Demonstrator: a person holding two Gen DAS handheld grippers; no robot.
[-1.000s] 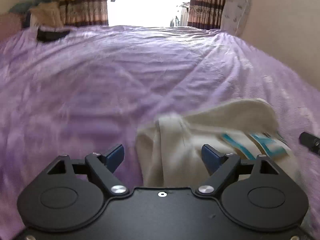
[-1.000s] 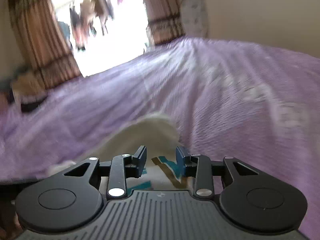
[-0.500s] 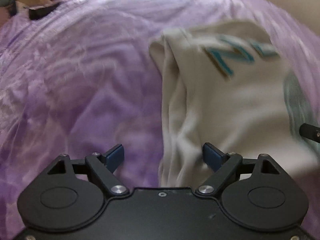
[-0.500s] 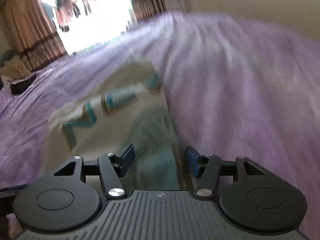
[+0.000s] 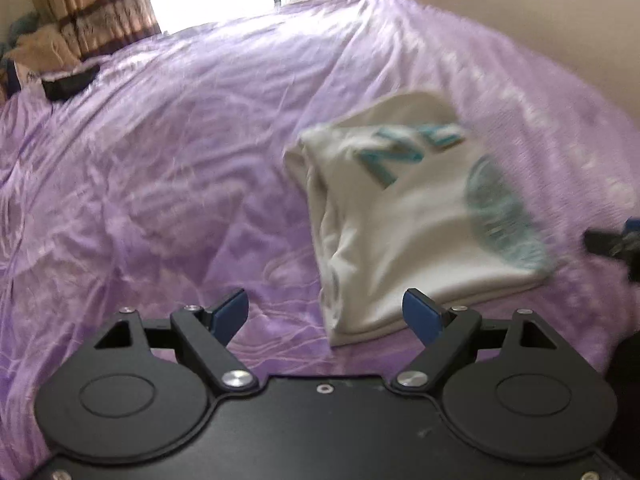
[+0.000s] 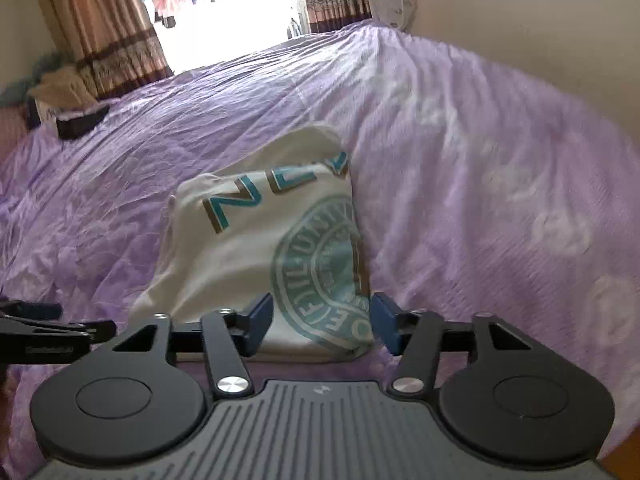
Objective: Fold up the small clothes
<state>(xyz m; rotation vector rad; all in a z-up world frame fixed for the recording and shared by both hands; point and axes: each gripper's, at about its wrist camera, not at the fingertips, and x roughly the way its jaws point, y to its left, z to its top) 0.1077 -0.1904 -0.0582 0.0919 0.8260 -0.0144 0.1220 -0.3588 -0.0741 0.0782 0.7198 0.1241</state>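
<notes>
Garment: folded cream-white cotton T-shirt (image 6: 256, 256) with teal block letters and a round teal seal print, lying flat on the bed, folded into a rough rectangle.
Garment place: at about 1 o'clock from the left camera (image 5: 412, 224), dead ahead at 12 o'clock from the right camera.
Bed: wrinkled lilac-purple bedspread with pale round motifs (image 6: 500, 168), spread under the shirt and filling most of both views.
Left hand-held gripper (image 5: 326, 312): jaws spread wide, blue pads bare, nothing between them but bedspread and the shirt's near corner lying beyond; no contact with the cloth.
Right hand-held gripper (image 6: 323, 320): jaws have just been opening and now stand apart, blue pads either side of the shirt's near edge, not pressing on it as far as can be seen.
Other gripper seen: black finger of the left one at 9 o'clock in the right view; a blurred dark tip at 3 o'clock in the left view.
Far end: brown patterned curtains (image 6: 104, 36) framing a bright doorway at 12 o'clock.
Corner: small black box-like object (image 5: 70, 82) on the bed at 10 o'clock.
</notes>
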